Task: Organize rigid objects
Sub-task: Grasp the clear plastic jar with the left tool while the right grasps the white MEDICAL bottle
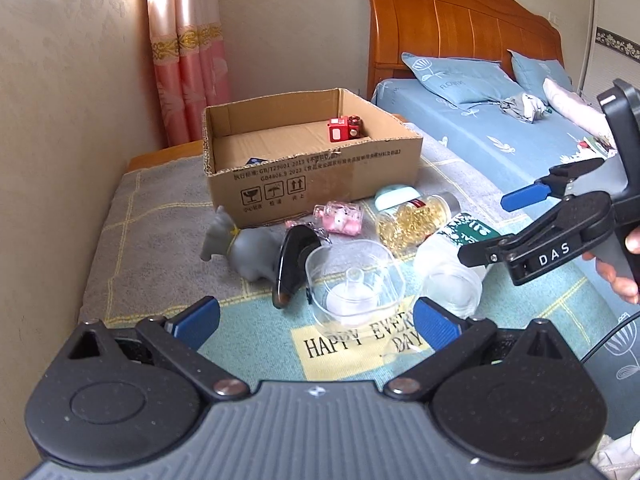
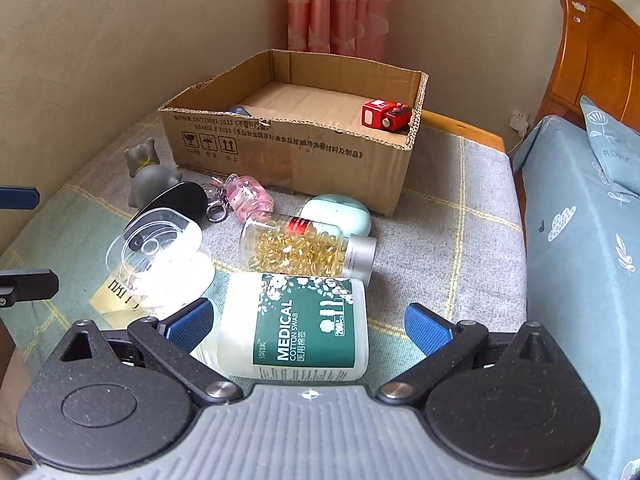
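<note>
Frosted white plastic is what the right tongs (image 2: 308, 322) are lined up on: the medical cotton swab tub (image 2: 296, 326) lies on its side right between the two blue pads, which stand wide apart with nothing clamped. Its long axis runs straight away from the tongs, base toward the camera and the far end pointing at the capsule bottle (image 2: 306, 248). So I'd guess a plain squeeze across the tub's width is all the pick needs, and the right hand is clearly the nearer one for it.

The left tongs (image 1: 316, 320) are also spread apart and empty, hovering just short of the clear plastic cup (image 1: 354, 284), which is tipped over with its mouth facing them. The black oval piece (image 1: 294, 266) leans against it, and the grey cat figure (image 1: 240, 248) is just beyond.

Containers: the cardboard box (image 2: 288, 148) sits at the far end of the cloth-covered surface (image 2: 452, 224), open on top. Inside is a red toy car (image 2: 386, 114) near the right wall and a bluish thing in the near left corner, too hidden to name. The pink bottle keychain (image 2: 248, 196) and mint green case (image 2: 336, 214) lie just outside its front wall
</note>
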